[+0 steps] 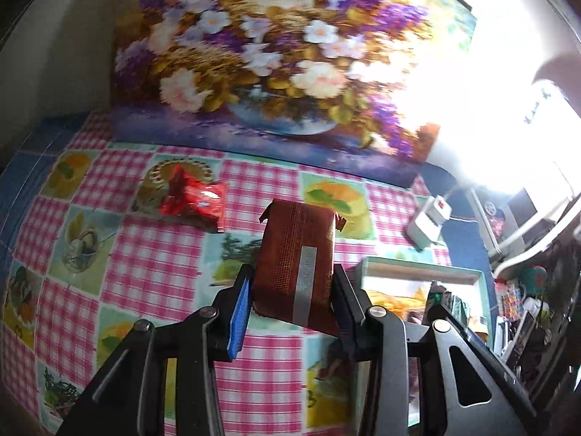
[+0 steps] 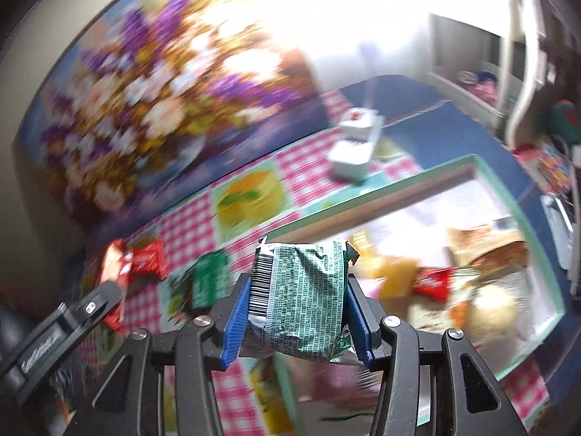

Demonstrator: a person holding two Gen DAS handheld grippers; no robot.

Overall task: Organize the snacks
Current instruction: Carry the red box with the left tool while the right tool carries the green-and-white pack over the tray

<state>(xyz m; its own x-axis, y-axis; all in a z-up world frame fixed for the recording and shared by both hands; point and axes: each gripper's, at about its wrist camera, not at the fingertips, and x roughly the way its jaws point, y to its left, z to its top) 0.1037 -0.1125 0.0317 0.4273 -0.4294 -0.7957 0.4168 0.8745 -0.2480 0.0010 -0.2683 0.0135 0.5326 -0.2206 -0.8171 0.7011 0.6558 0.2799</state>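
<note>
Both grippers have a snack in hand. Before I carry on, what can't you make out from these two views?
- Brown packet, left wrist view: print unreadable, too small.
- Box contents, right wrist view: smeared by motion blur; in the left wrist view the gripper hides most of it.
- Green packet, right wrist view: brand side faces away.
- Far right corner, left wrist view: washed out by glare.

- Brown-red packet (image 1: 294, 261): dotted pattern, one silver strip along it.
- Green packet (image 2: 308, 290): white small print, black barcode on white at its left edge.
- Red wrapper (image 1: 194, 201): glossy, with a white patch.
- Tabletop (image 1: 152, 254): pink-and-white gingham squares between pale green fruit pictures.
- Box (image 2: 399, 178): mint green rim, white inside.
- Painting (image 1: 272, 54): purple, white and pink flowers.
- Fingers (image 1: 239, 312): blue pads on black.
</note>
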